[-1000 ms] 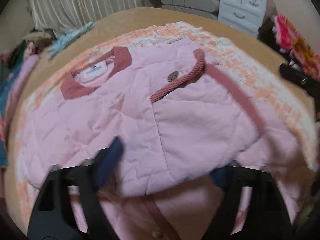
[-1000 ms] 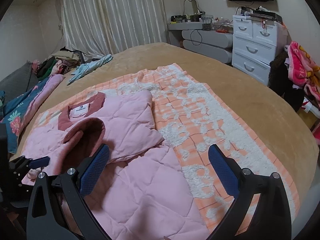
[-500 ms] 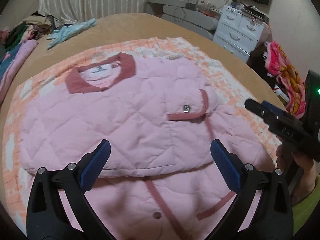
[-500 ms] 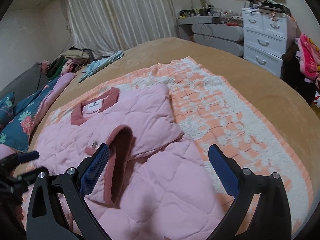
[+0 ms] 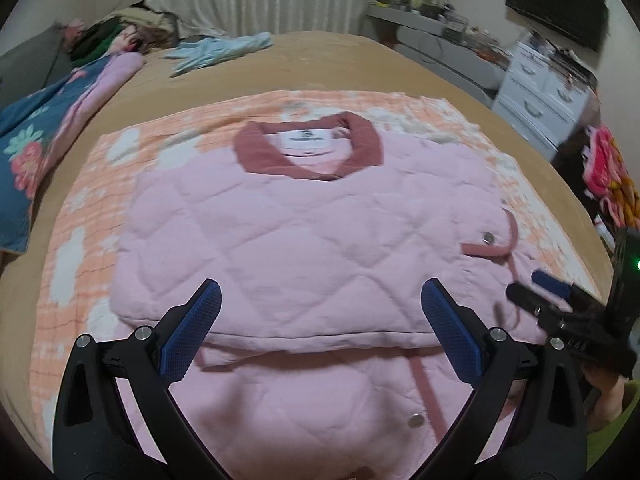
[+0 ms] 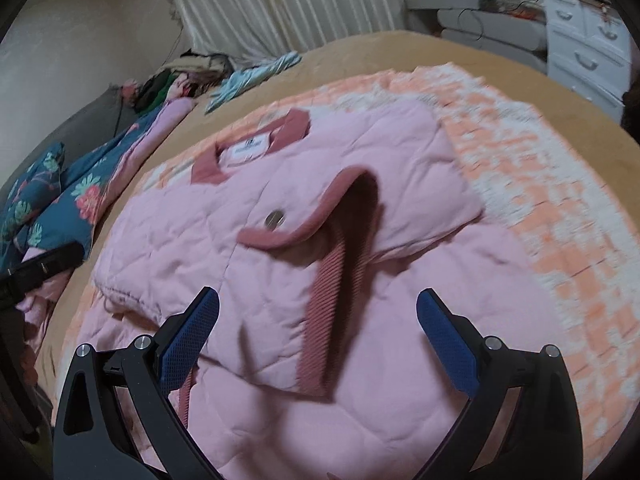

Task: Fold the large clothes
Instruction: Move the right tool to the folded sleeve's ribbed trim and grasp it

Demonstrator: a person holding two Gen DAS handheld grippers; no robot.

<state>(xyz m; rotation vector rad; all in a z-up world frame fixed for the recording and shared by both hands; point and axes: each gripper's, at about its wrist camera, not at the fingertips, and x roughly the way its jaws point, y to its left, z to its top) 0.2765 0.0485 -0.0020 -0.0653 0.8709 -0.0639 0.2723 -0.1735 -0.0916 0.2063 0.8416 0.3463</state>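
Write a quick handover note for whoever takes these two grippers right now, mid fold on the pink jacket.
Left gripper: open, holding nothing, above the near fold edge of the pink quilted jacket.
Right gripper: open, holding nothing, above the folded-in sleeve cuff.
Jacket lies collar away from you on the orange and white blanket, on the tan bed.
Done: both sides and sleeves look folded in across the body.
Left: the lower part nearest you still lies flat; it probably needs folding up toward the collar, then tidying.
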